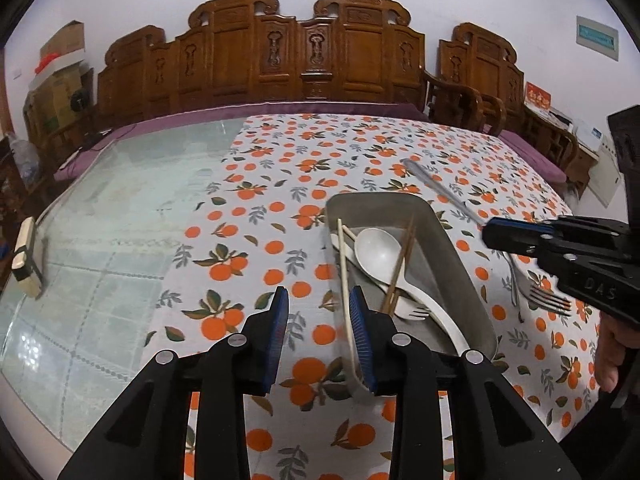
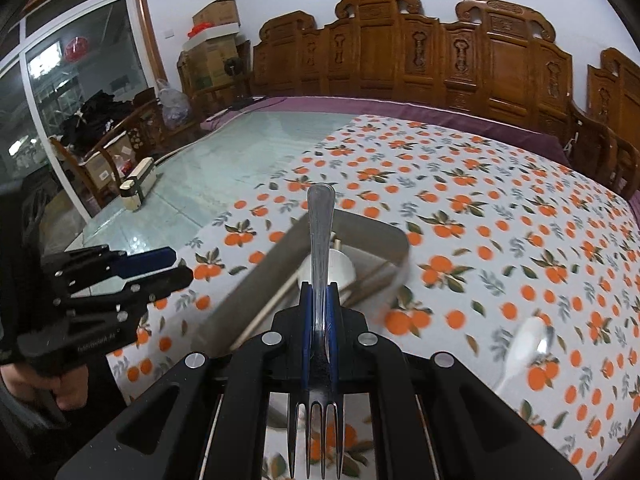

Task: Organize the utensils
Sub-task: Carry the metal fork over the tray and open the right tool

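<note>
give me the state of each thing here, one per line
left gripper: open, nothing between its fingers
right gripper: shut on the steel fork
steel fork: held, handle pointing forward, tines back
grey metal tray: upright on the cloth, holding utensils
white plastic spoon: lying in the tray
brown chopsticks: lying in the tray

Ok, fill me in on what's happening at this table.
A person with a gripper in each hand is sorting cutlery into a metal tray on an orange-patterned tablecloth. The right gripper is shut on a metal fork, handle pointing forward over the tray. The left gripper is open and empty beside the tray's near corner. The tray already holds a white spoon, chopsticks and another fork. One spoon lies on the cloth.
</note>
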